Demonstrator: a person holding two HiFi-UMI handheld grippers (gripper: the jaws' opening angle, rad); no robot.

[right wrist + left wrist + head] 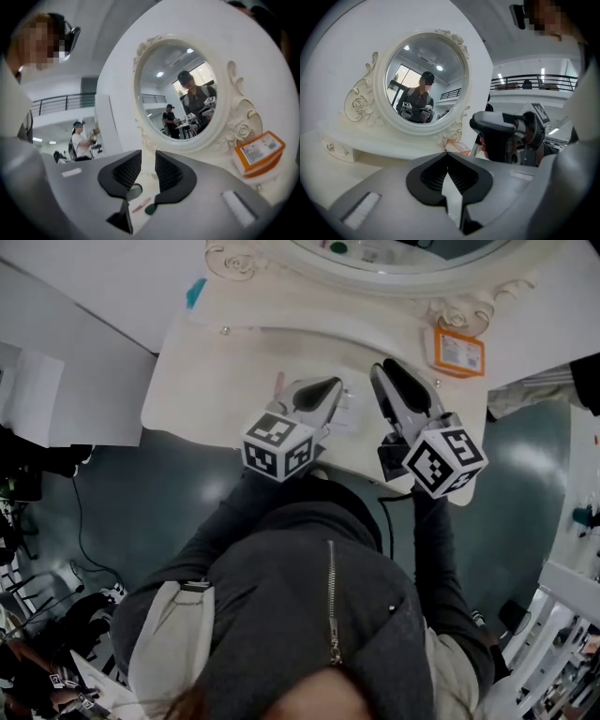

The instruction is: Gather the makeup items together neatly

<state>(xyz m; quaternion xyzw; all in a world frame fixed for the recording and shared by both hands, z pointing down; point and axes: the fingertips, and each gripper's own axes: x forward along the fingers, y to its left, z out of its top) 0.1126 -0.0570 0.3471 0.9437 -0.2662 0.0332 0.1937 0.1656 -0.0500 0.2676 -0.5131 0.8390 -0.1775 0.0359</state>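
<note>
Pink stick (pixel 141 205) lies on tabletop (pixel 206 381) before mirror (pixel 180 93), below right tool (pixel 148 154), slightly spread, empty; left tool (pixel 447 154) pressed together, empty.

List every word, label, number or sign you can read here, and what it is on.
Orange rectangular box with white label: print there, too small and blurred to read.
Black-and-white square markers on the gripper cubes: patterns only, no words.
No readable text anywhere.
</note>
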